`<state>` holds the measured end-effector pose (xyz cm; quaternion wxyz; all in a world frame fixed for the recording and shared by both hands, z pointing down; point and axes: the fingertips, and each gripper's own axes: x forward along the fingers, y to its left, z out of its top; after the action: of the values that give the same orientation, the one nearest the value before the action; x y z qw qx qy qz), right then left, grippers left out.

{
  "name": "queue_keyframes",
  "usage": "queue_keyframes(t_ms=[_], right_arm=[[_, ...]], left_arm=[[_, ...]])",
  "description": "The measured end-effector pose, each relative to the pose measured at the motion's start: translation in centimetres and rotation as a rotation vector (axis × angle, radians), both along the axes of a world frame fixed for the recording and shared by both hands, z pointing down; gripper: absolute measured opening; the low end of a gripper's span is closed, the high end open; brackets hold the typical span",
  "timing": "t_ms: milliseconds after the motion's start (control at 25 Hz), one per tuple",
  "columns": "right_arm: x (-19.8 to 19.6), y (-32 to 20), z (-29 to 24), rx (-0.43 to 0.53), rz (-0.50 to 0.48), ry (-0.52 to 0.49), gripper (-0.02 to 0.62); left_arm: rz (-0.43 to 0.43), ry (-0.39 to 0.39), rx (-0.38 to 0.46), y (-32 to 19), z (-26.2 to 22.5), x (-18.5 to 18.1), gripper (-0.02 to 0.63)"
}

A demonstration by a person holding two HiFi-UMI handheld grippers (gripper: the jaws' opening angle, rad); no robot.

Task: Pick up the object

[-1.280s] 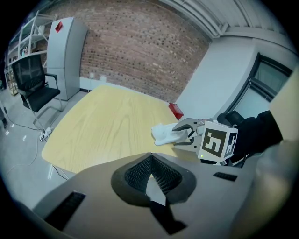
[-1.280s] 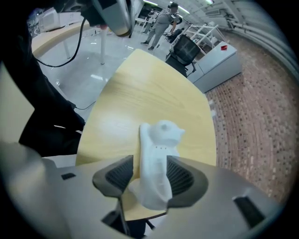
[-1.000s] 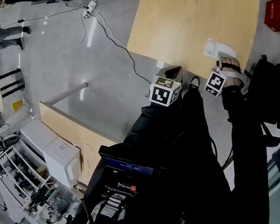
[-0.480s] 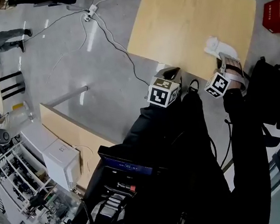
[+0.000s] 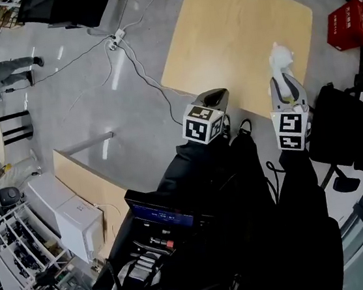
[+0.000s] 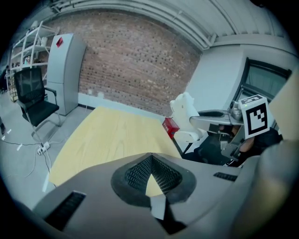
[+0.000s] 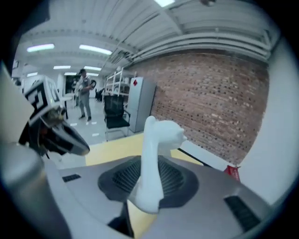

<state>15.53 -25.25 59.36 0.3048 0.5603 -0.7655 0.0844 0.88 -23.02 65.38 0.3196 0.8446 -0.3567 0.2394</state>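
The object is a white long-necked figure (image 5: 280,58). It stands upright between the pads of my right gripper (image 5: 285,83), which is shut on its lower part, above the near right edge of the wooden table (image 5: 233,29). In the right gripper view the figure (image 7: 153,154) rises out of the right gripper (image 7: 148,183). From the left gripper view the figure (image 6: 183,110) shows off to the right. My left gripper (image 5: 214,97) hovers at the table's near edge, shut with nothing in it (image 6: 150,179).
A red box (image 5: 349,22) sits on the floor past the table's right side. Cables and a power strip (image 5: 118,34) trail over the grey floor to the left. A black office chair (image 6: 37,100) and a grey cabinet (image 6: 65,70) stand by the brick wall.
The white figure lay on the table with my right gripper around it; now that gripper has closed on it, lifted it and turned it upright. The left gripper barely moved.
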Motion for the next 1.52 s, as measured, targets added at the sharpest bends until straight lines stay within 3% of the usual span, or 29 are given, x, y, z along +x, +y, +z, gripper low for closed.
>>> queue_keyframes(t_ms=[360,680,840,1080,1520], right_arm=[[2.4,2.2,-13.6,0.206,0.161,-0.465,0.121],[4.6,3.9,-24.4,0.436,0.147,-0.73,0.12],[5.9,4.7,-28.8,0.534,0.108,-0.783,0.12],[7.1,6.1,-31.7,0.602,0.073,-0.824,0.12],[7.8,4.8,-34.4,0.653,0.037,-0.887,0.12]], left_arm=[[0.013,0.128,0.201,-3.2,-11.4,2.6,0.0],[0.033,0.271,0.432,-5.8,-23.6,4.7,0.0],[0.055,0.32,0.527,-6.0,-28.3,6.1,0.0],[0.081,0.366,0.605,-4.8,-32.2,7.2,0.0],[0.058,0.384,0.732,-6.1,-36.8,7.0,0.0]])
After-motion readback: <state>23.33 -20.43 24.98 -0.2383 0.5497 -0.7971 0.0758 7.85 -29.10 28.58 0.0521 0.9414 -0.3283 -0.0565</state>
